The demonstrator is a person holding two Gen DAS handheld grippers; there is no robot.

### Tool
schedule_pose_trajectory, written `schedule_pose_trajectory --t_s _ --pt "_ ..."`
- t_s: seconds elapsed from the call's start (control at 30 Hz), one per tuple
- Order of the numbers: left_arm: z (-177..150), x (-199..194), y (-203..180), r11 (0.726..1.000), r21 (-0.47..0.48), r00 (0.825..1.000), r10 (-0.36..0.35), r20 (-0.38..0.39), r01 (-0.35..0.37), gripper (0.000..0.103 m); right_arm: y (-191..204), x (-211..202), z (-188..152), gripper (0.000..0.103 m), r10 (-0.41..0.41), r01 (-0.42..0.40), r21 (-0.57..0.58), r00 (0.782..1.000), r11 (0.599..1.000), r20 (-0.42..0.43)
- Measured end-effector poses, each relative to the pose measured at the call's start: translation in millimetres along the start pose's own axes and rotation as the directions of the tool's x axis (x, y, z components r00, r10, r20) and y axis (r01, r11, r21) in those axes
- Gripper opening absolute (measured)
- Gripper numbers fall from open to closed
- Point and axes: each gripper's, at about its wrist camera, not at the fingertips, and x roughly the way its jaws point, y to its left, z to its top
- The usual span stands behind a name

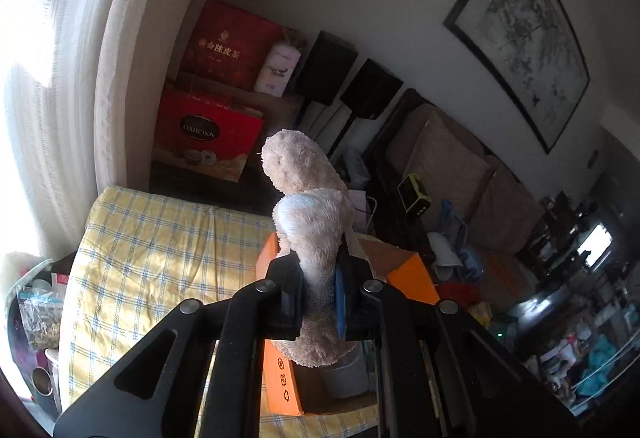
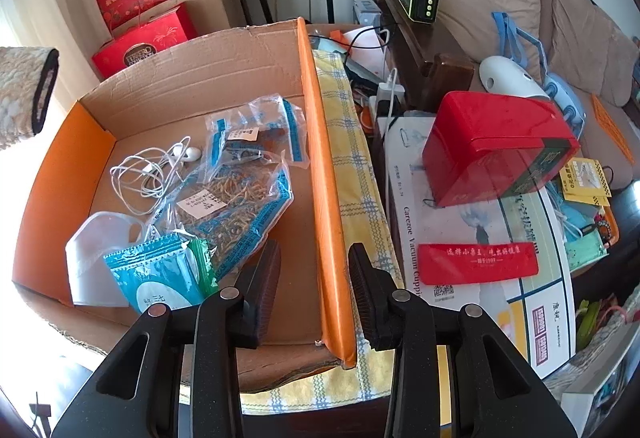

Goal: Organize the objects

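Over the cardboard box [image 2: 192, 85], left gripper [image 1: 318, 302] (raised) grips plush toy [image 1: 308, 222].

Left hand-held gripper [image 1: 320, 302] clamped shut, right hand-held gripper [image 2: 314, 290] parted

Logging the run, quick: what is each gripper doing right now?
Left gripper: shut on plush toy.
Right gripper: open, straddling the box wall, holding nothing.

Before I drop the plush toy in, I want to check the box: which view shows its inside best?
The right wrist view: the open cardboard box shows its contents, earphones and bags. The left wrist view shows only orange edges behind the plush toy.
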Motion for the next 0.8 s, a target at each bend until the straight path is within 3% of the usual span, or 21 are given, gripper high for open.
schedule_pose_trajectory --t_s 0.57,0.67,0.8 --pt "-45 89 -11 0.996 -0.067 0.992 -0.071 -0.1 0.065 0.011 2 0 -1 0.036 0.007 -0.007 -0.002 1.0 1.0 0.006" --pt "-55 101 -8 0.996 -0.073 0.988 -0.066 -0.141 0.056 0.011 2 0 -1 0.036 0.004 -0.004 -0.005 1.0 1.0 0.006" --pt "-68 109 -9 1.0 -0.031 0.975 -0.009 -0.221 0.002 0.011 3 0 -1 0.036 0.004 -0.004 -0.008 1.0 1.0 0.006"
